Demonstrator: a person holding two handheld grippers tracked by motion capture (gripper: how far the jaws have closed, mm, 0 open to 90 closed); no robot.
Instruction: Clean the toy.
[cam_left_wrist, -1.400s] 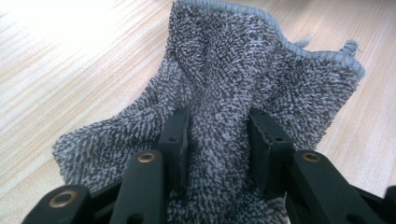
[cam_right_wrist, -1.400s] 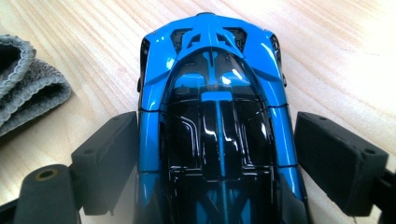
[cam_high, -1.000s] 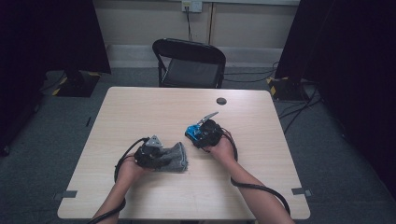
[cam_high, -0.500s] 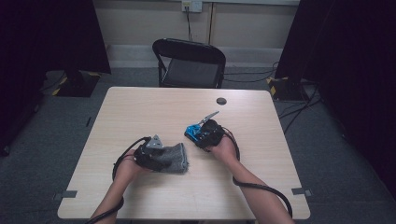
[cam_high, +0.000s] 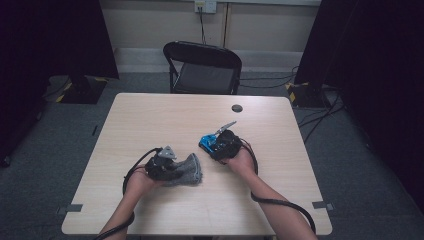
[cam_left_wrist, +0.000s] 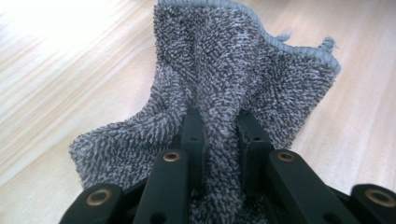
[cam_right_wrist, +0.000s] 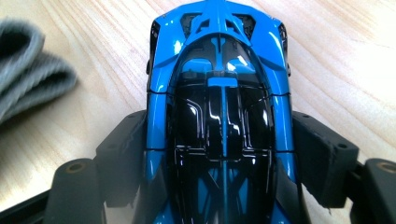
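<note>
A grey terry cloth (cam_left_wrist: 243, 60) lies bunched on the wooden table (cam_high: 150, 115) at front left. My left gripper (cam_left_wrist: 219, 121) is shut on a raised fold of it, and its jaws have just been closing with the cloth between them. From above, the left gripper (cam_high: 175, 169) points right into the cloth (cam_high: 190, 170). A blue and black toy car (cam_right_wrist: 219, 56) sits between the pads of my right gripper (cam_right_wrist: 219, 140), which press on its sides; these jaws have just been closing on it. In the high view the right gripper (cam_high: 214, 145) and the car (cam_high: 206, 142) are at mid-table.
A small black round object (cam_high: 237, 108) lies near the table's far edge. A black folding chair (cam_high: 202, 67) stands just beyond that edge. The cloth's edge (cam_right_wrist: 28, 79) lies left of the car in the right gripper view. Cables trail from both grippers.
</note>
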